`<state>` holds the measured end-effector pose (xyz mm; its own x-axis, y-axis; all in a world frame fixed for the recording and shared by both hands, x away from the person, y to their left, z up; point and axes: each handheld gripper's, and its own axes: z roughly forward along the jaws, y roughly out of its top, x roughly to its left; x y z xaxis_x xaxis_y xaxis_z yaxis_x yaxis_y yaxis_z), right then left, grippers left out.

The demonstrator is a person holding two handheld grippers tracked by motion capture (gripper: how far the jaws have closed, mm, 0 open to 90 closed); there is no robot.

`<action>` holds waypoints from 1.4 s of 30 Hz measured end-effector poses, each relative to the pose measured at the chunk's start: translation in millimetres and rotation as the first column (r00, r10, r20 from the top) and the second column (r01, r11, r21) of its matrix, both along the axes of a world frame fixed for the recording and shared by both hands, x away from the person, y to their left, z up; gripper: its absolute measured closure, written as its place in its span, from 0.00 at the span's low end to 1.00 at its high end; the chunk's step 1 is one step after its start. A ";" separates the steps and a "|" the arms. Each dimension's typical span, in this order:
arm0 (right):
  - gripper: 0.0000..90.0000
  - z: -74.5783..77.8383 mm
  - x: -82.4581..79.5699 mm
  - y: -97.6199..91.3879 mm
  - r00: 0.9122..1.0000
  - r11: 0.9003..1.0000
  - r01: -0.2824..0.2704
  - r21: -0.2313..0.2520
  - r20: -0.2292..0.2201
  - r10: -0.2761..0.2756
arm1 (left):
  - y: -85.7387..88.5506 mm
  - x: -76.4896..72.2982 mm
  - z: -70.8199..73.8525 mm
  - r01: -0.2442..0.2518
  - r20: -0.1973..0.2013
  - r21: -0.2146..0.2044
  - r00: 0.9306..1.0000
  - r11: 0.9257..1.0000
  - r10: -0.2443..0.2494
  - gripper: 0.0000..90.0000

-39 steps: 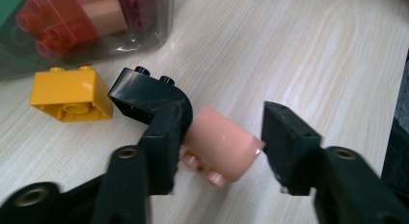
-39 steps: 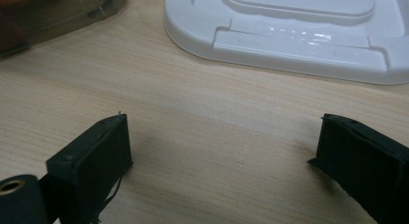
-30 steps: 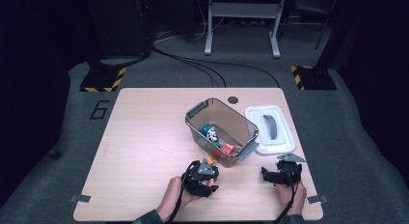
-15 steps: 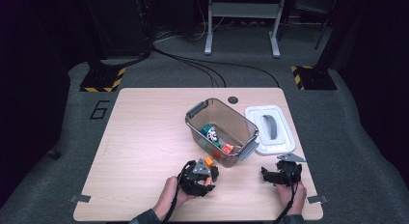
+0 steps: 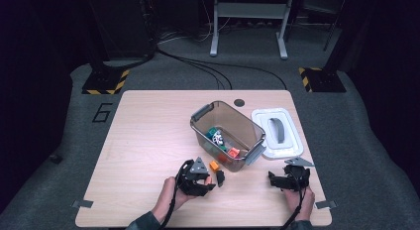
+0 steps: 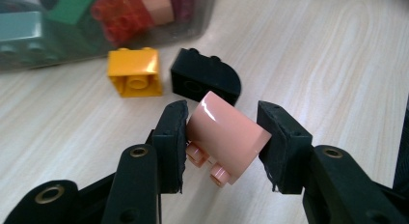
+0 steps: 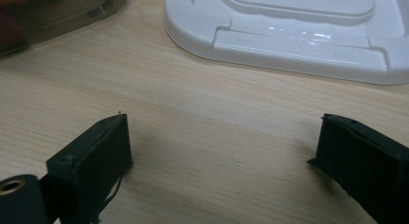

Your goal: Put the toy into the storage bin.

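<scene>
Left gripper view has the left hand-held gripper (image 6: 224, 139) pinching a pink rounded brick (image 6: 226, 134) just above the table (image 6: 337, 55); light, rigid and glossy, it seems safest gripped on its flat sides

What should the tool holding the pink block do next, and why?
Probably lift the pink block and carry it over the clear bin to drop it in. The left tool is shut on it, the bin already holds other blocks, and a yellow block and a black block wait outside it.

Each black hand-held gripper (image 5: 210, 176) has 2 jaws, brass-ringed holes, a trailing cable.
</scene>
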<state>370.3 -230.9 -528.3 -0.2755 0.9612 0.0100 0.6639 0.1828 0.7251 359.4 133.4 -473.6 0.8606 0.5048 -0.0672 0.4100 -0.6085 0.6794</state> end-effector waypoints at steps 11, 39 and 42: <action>0.05 -0.1 0.0 -0.1 1.000 1.000 -0.003 -0.002 0.000 0.003 | 22.8 14.1 22.1 -0.052 0.017 -0.012 0.999 0.999 0.052 0.62; 0.05 0.0 0.3 -0.1 1.000 1.000 -0.004 -0.002 -0.001 0.004 | 55.6 56.9 78.7 -0.139 0.052 -0.055 0.988 0.989 0.142 0.62; 0.05 0.0 0.3 -0.2 1.000 1.000 -0.005 -0.001 -0.001 0.005 | 56.4 61.7 85.8 -0.141 0.060 -0.052 0.988 0.989 0.144 0.62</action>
